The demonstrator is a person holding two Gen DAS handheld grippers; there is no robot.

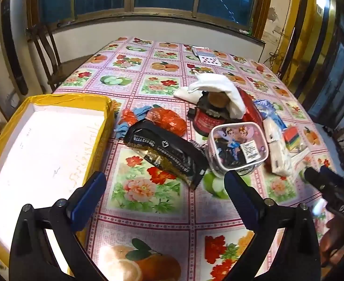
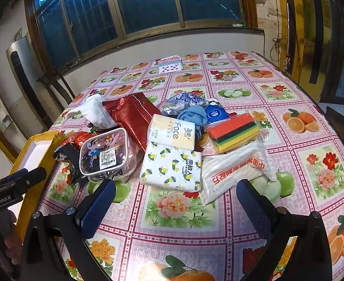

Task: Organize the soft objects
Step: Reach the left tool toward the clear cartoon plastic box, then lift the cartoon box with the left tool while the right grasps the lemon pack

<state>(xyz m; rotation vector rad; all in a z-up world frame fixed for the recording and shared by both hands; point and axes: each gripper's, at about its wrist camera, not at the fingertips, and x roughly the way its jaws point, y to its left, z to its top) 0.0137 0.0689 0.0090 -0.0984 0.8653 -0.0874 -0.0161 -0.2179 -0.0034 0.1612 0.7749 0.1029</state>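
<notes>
A pile of soft items lies mid-table. In the left wrist view I see a black snack pack (image 1: 169,157), an orange foil wrapper (image 1: 167,120), a clear cartoon pouch (image 1: 236,148) and a white cloth (image 1: 216,86) draped over a dark jar (image 1: 209,117). My left gripper (image 1: 164,194) stands open in front of the black pack, empty. In the right wrist view lie a lemon-print tissue pack (image 2: 172,166), a "Face" tissue pack (image 2: 173,134), a white plastic pack (image 2: 237,166), colored cloths (image 2: 236,132) and a red bag (image 2: 134,117). My right gripper (image 2: 175,203) is open and empty just before the tissue packs.
A yellow-edged box (image 1: 96,135) with a white inside sits at the table's left. Playing cards (image 2: 169,66) lie at the far side. A wooden chair (image 1: 47,53) stands beyond the left corner. The floral tablecloth (image 2: 312,121) is bare at the right.
</notes>
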